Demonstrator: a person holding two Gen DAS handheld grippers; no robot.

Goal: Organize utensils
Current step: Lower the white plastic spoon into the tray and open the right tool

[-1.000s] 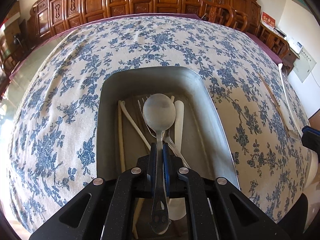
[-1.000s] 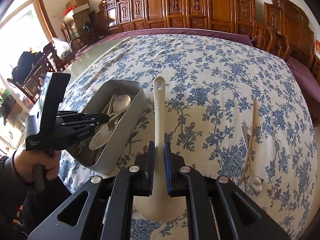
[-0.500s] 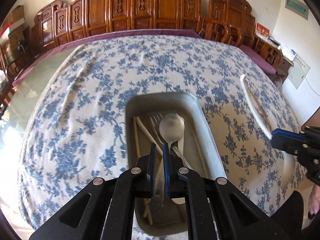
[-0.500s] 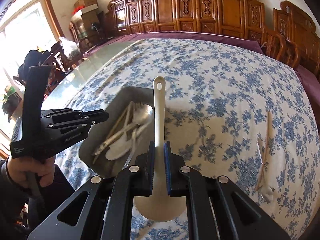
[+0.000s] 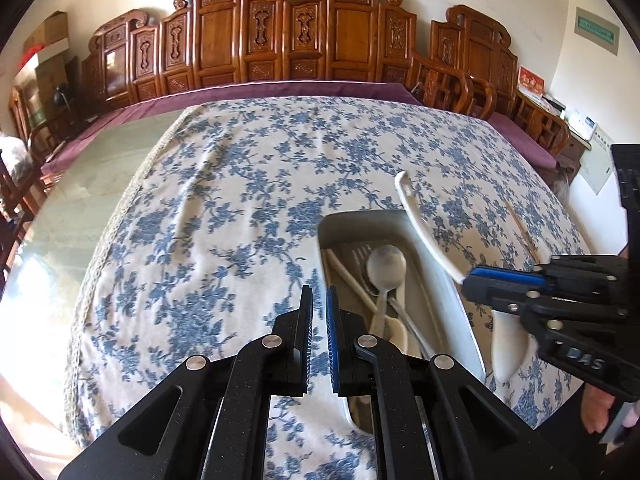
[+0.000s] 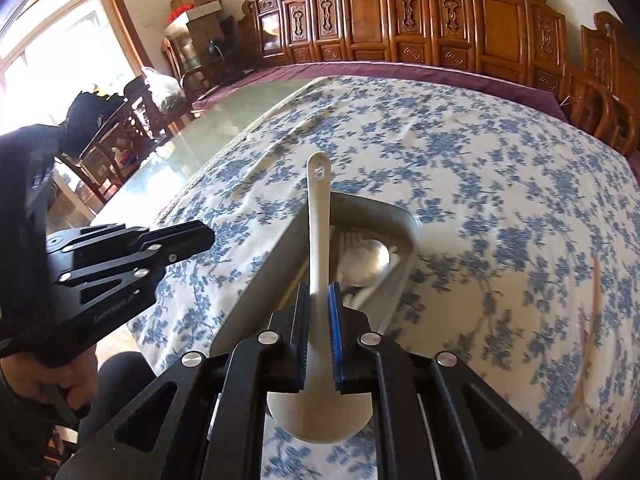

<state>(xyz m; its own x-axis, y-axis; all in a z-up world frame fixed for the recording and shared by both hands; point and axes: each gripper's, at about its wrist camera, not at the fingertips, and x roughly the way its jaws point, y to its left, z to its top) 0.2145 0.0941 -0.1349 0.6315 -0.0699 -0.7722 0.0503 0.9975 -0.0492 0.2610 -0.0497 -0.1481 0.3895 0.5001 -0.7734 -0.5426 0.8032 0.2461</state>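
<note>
A grey metal tray (image 5: 362,218) (image 6: 264,280) sits on the flowered tablecloth and holds a metal spoon (image 5: 386,266) (image 6: 366,258), a fork, chopsticks and a white spoon. My right gripper (image 6: 319,294) (image 5: 466,280) is shut on a white ladle (image 6: 319,216) (image 5: 424,228), held over the tray with its handle pointing forward. My left gripper (image 5: 319,300) (image 6: 208,234) is empty with its jaws nearly together, left of the tray above the cloth.
Chopsticks (image 6: 594,284) (image 5: 522,226) and a small white spoon (image 6: 582,416) lie on the cloth right of the tray. Carved wooden chairs (image 5: 296,36) line the table's far side. Bare glass tabletop (image 5: 88,184) lies left of the cloth.
My left gripper let go of the metal spoon in the tray, then drew back to the left. My right gripper carried the white ladle left to above the tray.
</note>
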